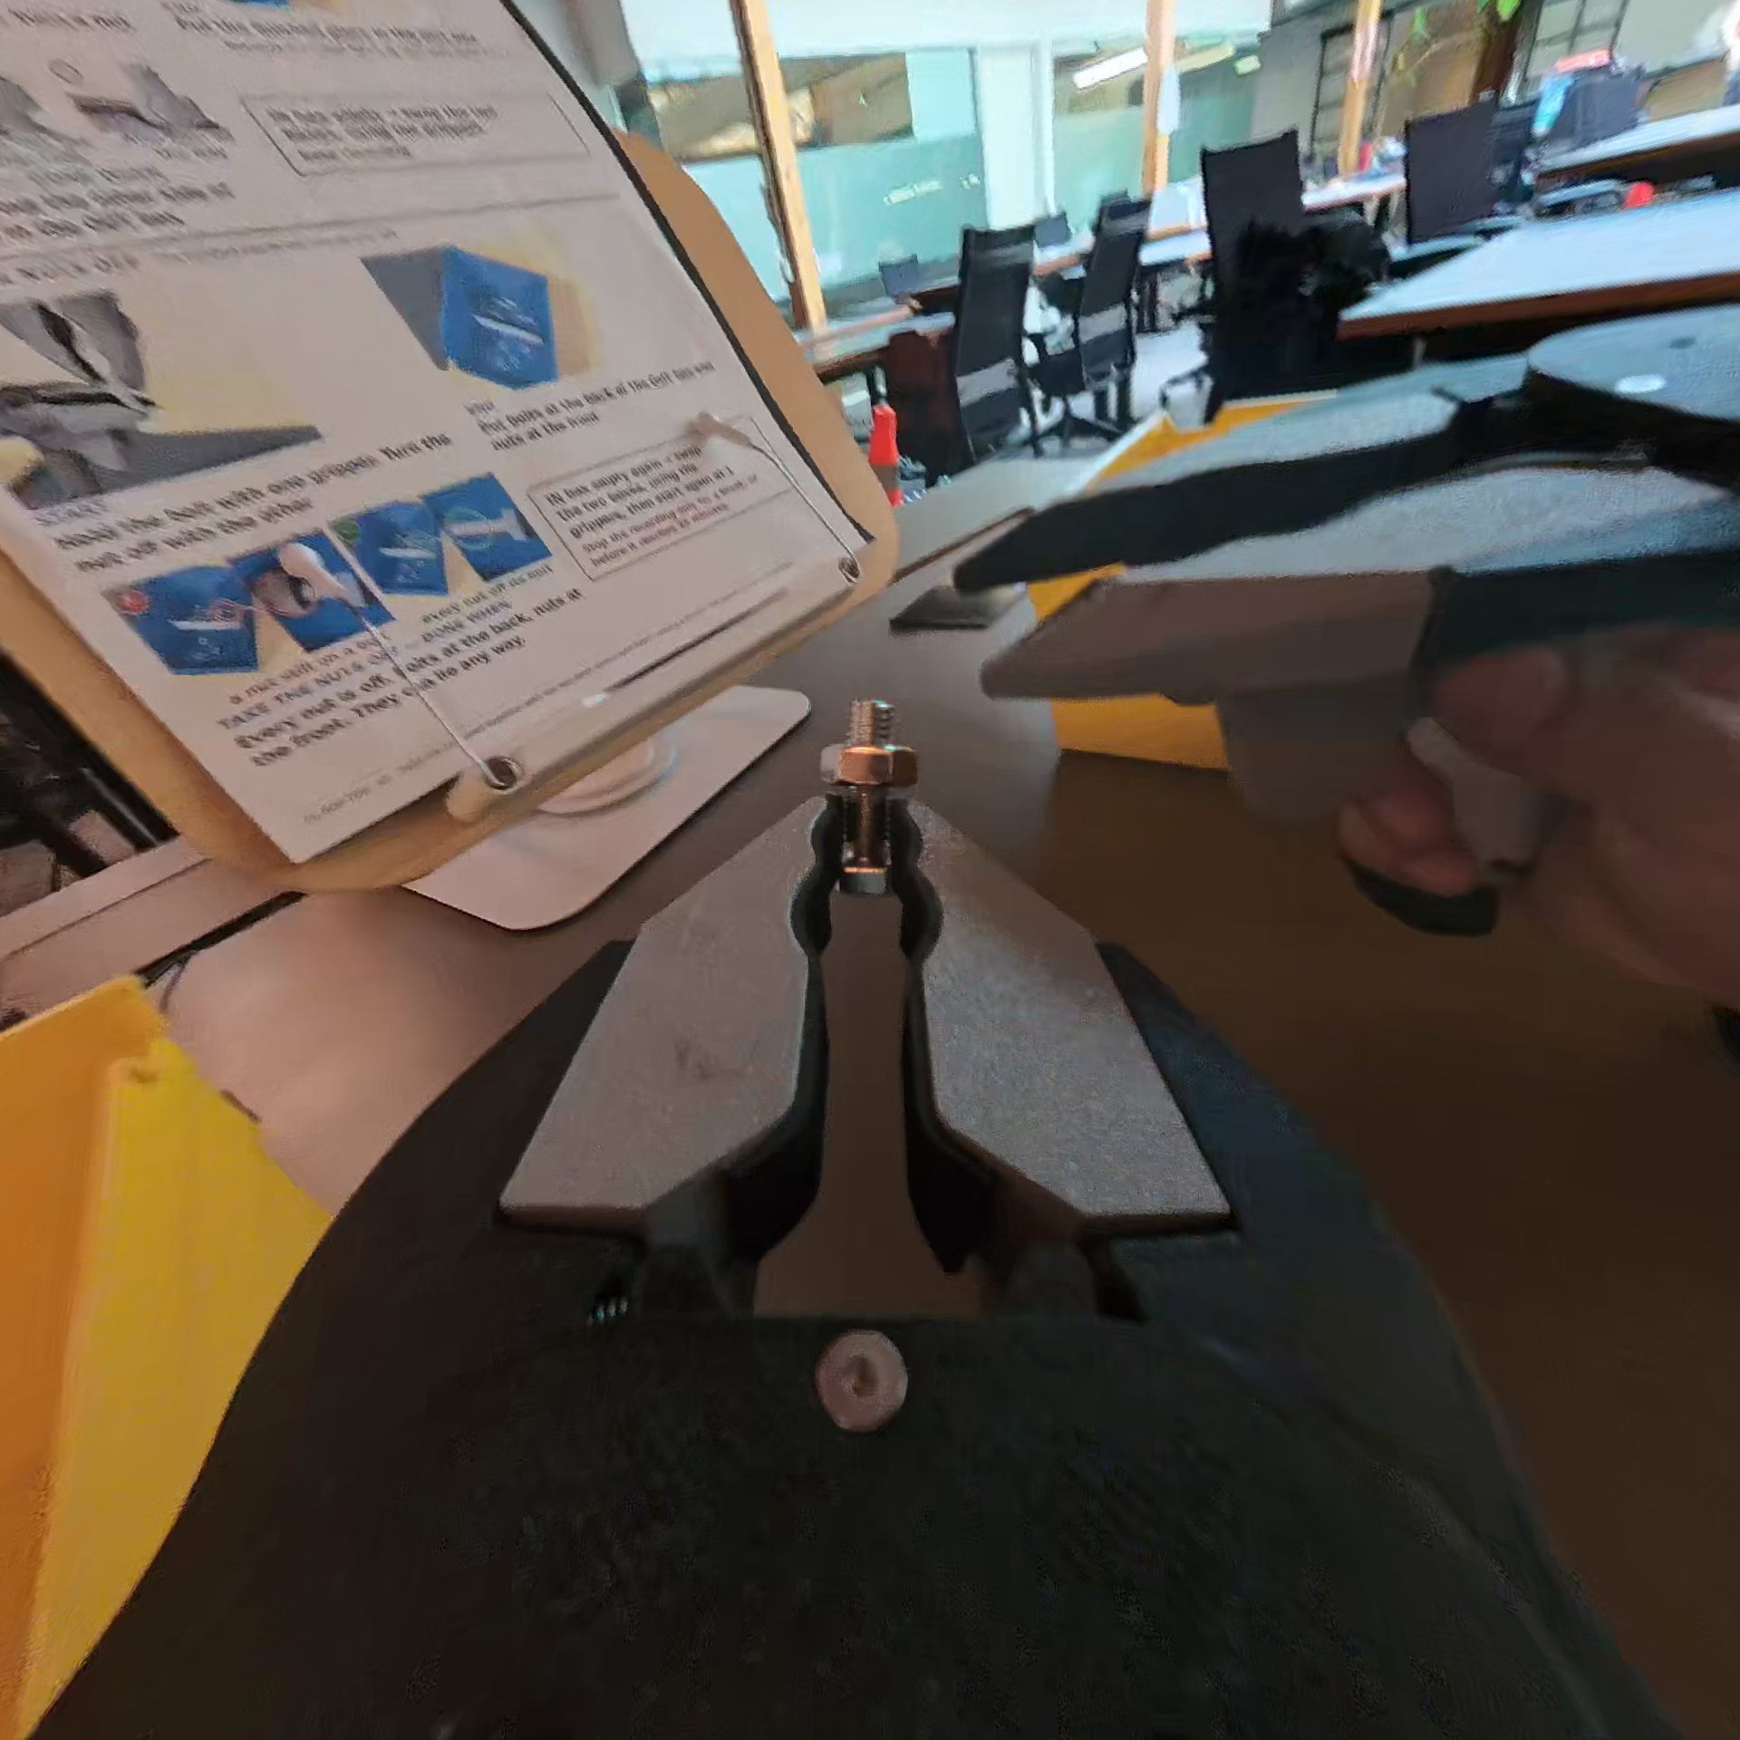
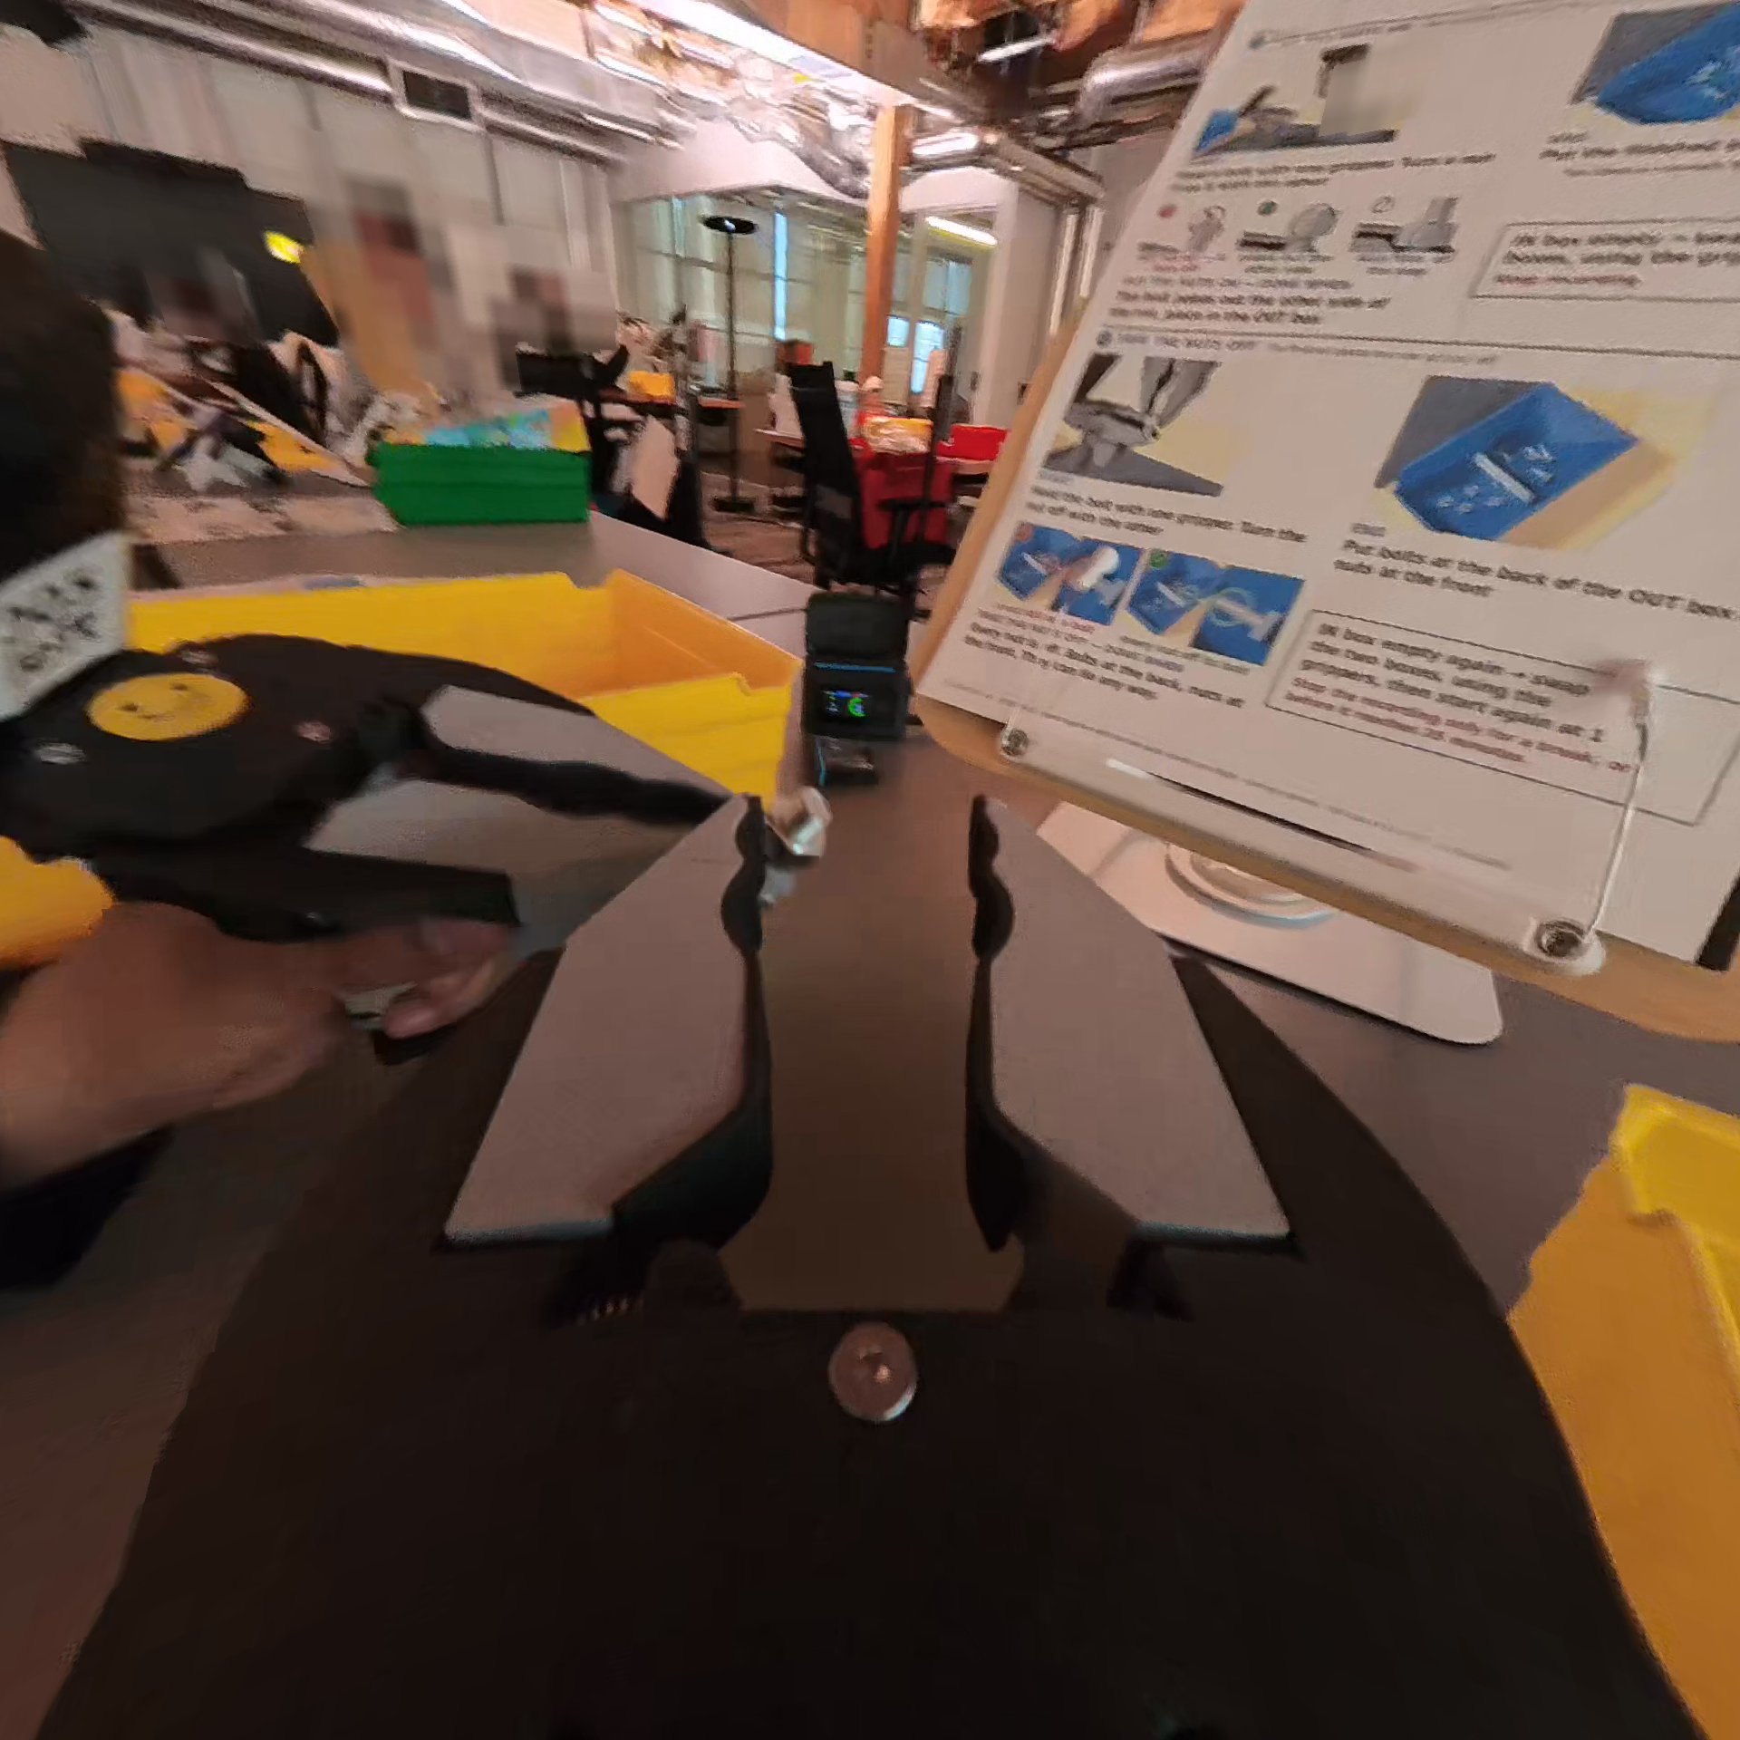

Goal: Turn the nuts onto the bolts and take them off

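One bolt (image 1: 866, 829) stands pinched in the left gripper (image 1: 868, 847) (nut (image 1: 868, 765) partway on) — the right gripper (image 2: 861, 852) gapes empty beside it; a crooked grab could knock the bolt askew.

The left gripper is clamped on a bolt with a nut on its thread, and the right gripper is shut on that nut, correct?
Not quite. The left gripper does clamp the bolt with the nut on its thread, but the right gripper is open and holds nothing; the right wrist view shows a wide gap between its fingers.
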{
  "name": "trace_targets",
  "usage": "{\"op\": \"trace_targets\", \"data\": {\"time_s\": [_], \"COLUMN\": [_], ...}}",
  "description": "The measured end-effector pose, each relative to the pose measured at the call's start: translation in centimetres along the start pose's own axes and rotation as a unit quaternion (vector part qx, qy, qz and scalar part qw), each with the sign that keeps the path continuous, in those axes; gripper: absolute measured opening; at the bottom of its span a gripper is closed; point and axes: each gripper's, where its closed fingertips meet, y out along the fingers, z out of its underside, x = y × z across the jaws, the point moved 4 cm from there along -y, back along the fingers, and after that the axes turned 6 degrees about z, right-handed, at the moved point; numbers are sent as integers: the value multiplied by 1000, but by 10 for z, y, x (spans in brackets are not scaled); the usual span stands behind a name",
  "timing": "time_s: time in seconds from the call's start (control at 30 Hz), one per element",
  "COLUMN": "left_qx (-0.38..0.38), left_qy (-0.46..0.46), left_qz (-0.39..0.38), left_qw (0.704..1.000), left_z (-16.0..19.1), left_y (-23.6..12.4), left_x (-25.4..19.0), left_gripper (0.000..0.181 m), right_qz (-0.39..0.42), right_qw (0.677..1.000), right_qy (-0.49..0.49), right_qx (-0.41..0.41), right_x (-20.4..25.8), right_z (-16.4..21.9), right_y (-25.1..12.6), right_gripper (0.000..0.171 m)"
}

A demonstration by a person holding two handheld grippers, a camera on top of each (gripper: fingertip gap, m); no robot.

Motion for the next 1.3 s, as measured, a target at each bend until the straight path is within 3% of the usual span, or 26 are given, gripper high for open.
{"op": "trace_targets", "data": {"time_s": [0.2,0.73,0.9,1.3], "left_qx": [-12,-5,-23,-51], "left_qy": [32,12,15,63], "left_qz": [-11,22,45,56], "left_qw": [999,1000,999,995], "left_z": [-6,1,-2,-11], "left_y": [-7,-3,-5,-7], "left_x": [-8,-19,-22,-33], "left_gripper": [7,7,7,7], "right_qz": [-13,-55,-67,-86], "right_qw": [1000,998,997,995], "right_qy": [3,26,25,53], "right_qx": [3,15,18,8], "right_x": [6,16,19,18], "right_z": [3,5,3,-5], "right_y": [-5,-9,-11,-18], "right_gripper": [44,42,29,25]}}
